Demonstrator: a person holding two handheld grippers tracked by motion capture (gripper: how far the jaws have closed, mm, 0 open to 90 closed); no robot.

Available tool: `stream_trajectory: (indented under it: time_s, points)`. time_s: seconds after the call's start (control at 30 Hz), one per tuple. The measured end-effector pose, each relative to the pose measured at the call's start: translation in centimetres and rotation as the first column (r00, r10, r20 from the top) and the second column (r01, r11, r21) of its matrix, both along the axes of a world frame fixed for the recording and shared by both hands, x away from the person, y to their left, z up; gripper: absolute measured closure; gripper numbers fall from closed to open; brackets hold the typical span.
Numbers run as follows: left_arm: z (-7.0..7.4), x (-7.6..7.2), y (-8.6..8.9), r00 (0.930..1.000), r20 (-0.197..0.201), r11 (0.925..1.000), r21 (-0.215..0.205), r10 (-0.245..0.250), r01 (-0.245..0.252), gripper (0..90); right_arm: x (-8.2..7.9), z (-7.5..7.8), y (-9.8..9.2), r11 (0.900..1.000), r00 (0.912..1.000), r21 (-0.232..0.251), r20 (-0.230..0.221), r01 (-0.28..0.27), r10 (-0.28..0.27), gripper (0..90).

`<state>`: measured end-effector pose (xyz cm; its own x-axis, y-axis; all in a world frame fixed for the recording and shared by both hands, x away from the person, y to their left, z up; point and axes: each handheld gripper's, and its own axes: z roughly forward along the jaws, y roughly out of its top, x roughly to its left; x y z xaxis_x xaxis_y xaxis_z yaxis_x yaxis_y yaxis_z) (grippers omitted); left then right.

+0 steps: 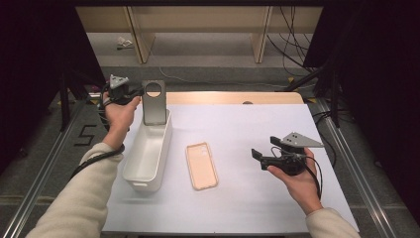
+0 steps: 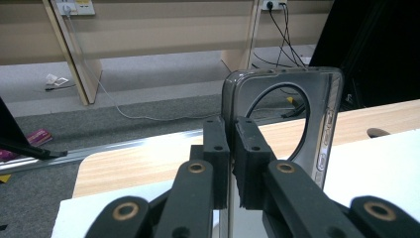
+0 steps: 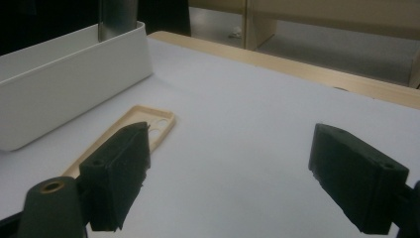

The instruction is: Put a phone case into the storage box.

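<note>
The left gripper [image 2: 230, 163], clamped on the upright smoky translucent phone case [image 1: 154, 102] over the white plastic bin's [image 1: 141, 171] far end, should lower it straight inside before releasing.

A lab: rail-framed table [image 1: 233, 198], trailing cables [image 1: 292, 44] (black curtains [image 1: 29, 64]).

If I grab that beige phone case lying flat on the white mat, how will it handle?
The beige phone case is probably light and somewhat bendy: it looks like a thin open shell with a camera cutout. Lying flat on the white mat, its low rim may slide rather than lift.
</note>
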<state>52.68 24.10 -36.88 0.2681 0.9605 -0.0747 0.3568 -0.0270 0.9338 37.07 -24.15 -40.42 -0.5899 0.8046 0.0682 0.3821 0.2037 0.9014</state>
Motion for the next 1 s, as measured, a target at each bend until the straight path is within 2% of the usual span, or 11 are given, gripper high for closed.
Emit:
stream_trajectory:
  time_s: [0.63,1.0]
  points:
    - [-1.1,0.6,0.0,0.9998,-0.017,0.9998,0.010,-0.014,0.014,84.1,0.0,0.0,0.0,1.000,1.0000,0.000,0.000,-0.001,0.001,17.0]
    - [-1.9,0.7,0.0,0.9990,-0.042,0.9996,0.024,-0.014,0.015,84.0,0.0,0.0,0.0,1.000,1.0000,0.001,0.000,-0.002,0.002,17.0]
